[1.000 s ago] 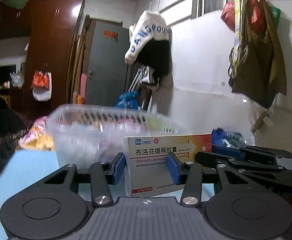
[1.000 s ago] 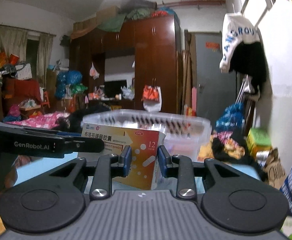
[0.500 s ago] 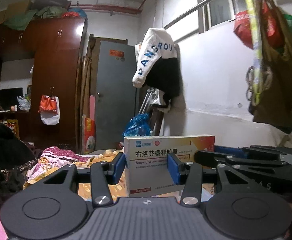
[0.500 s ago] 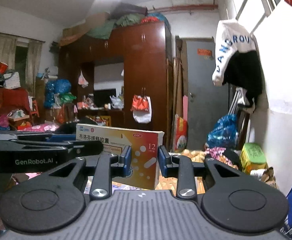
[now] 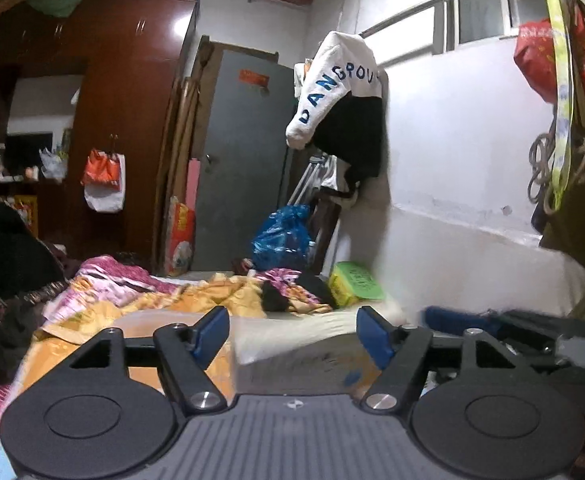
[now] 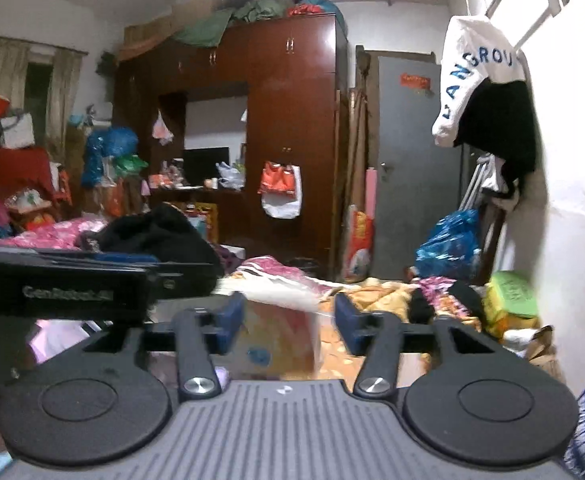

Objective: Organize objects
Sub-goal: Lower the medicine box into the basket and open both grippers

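Observation:
The white and orange medicine box (image 5: 304,360) is a blur low between the fingers of my left gripper (image 5: 292,338). The jaws are opening and the blue pads stand clear of its sides. In the right wrist view the same box (image 6: 280,340) sits tilted and blurred between the spread fingers of my right gripper (image 6: 289,327), whose jaws are also opening without touching it. The right gripper (image 5: 532,328) shows at the right edge of the left wrist view. The left gripper (image 6: 72,280) fills the left side of the right wrist view.
Beyond the grippers lies a bed (image 5: 196,300) with orange and pink quilts, dark clothes and a green box (image 5: 354,282). A white wall (image 5: 452,160) with hanging bags runs along the right. A dark wardrobe (image 6: 292,120) and a grey door (image 5: 244,160) stand at the back.
Both grippers have spread their jaws and let go of the medicine box, which has dropped lower and turned blurry. The clear plastic bin has slipped below the view.

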Motion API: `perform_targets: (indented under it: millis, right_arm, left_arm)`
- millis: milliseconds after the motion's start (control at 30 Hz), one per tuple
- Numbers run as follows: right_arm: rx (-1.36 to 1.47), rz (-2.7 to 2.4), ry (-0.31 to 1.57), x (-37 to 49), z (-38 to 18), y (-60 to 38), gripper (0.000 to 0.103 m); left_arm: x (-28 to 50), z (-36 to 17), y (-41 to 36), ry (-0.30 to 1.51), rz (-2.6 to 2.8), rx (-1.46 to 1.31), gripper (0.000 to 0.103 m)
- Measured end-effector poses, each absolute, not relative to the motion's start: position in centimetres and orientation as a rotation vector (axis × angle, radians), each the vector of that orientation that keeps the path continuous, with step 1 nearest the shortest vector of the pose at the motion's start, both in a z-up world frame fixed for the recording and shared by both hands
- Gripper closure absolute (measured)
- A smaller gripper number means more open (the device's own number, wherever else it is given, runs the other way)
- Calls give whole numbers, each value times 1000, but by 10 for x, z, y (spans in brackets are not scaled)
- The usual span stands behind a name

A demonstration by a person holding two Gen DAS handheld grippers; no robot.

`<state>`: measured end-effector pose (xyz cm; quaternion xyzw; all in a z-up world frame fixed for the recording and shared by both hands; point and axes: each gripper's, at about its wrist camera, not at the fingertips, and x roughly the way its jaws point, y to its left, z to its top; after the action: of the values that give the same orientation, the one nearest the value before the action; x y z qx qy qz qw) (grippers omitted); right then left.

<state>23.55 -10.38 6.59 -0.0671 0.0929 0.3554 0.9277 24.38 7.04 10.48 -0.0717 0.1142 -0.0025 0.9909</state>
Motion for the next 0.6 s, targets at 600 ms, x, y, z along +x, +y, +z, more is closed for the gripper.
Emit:
perform_targets:
  millis: [600]
  right_arm:
    - [45, 747, 472, 198, -15, -225, 0]
  left_arm:
    - [140, 14, 112, 461, -72, -201, 7]
